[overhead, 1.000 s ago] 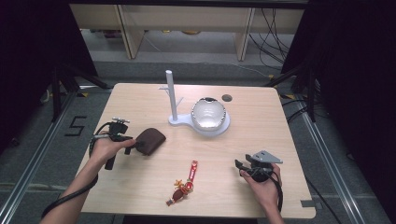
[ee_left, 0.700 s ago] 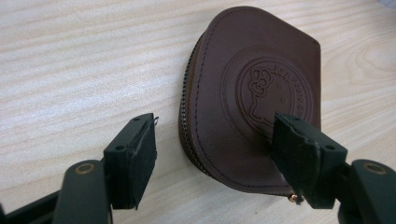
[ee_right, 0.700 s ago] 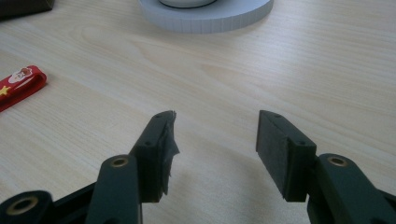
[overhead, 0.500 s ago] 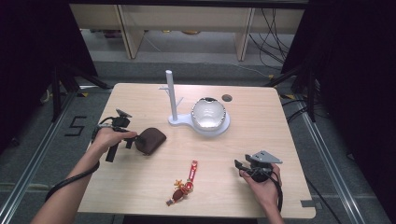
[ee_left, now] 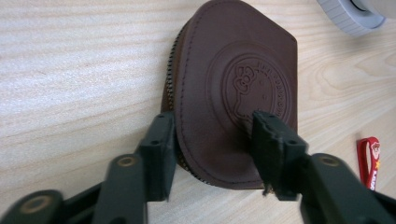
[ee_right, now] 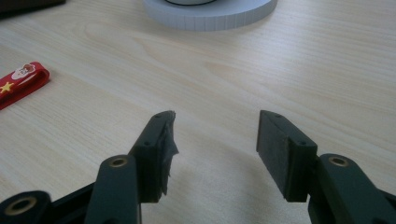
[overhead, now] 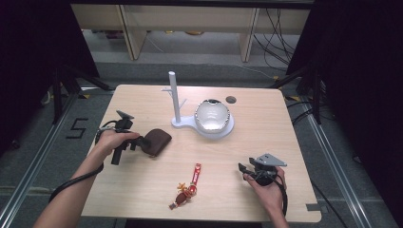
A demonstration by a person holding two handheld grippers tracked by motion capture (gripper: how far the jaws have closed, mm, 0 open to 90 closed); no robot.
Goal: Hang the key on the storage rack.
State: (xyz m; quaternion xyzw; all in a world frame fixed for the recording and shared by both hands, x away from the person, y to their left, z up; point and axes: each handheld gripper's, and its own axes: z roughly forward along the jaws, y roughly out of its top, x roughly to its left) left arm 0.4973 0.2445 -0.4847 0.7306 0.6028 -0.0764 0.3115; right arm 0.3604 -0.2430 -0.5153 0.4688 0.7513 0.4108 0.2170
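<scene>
— So what's new since a second ago?
— The left gripper (ee_left: 210, 140) has just closed its jaws round the brown pouch (ee_left: 233, 88) near the table's (overhead: 285, 128) left edge — pads against both sides.
— And the right gripper (ee_right: 212, 140)?
— Half open, empty, by the right edge.
— Nearby?
— A red keychain (overhead: 186, 189) near the front edge — the white stand (overhead: 177, 102) toward the back.

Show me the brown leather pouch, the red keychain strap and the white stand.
Brown leather pouch (ee_left: 233, 93), left gripper view, embossed top face.
Red keychain strap (overhead: 196, 172), high view, strap's middle.
White stand (overhead: 173, 92), high view, upright post.
</scene>
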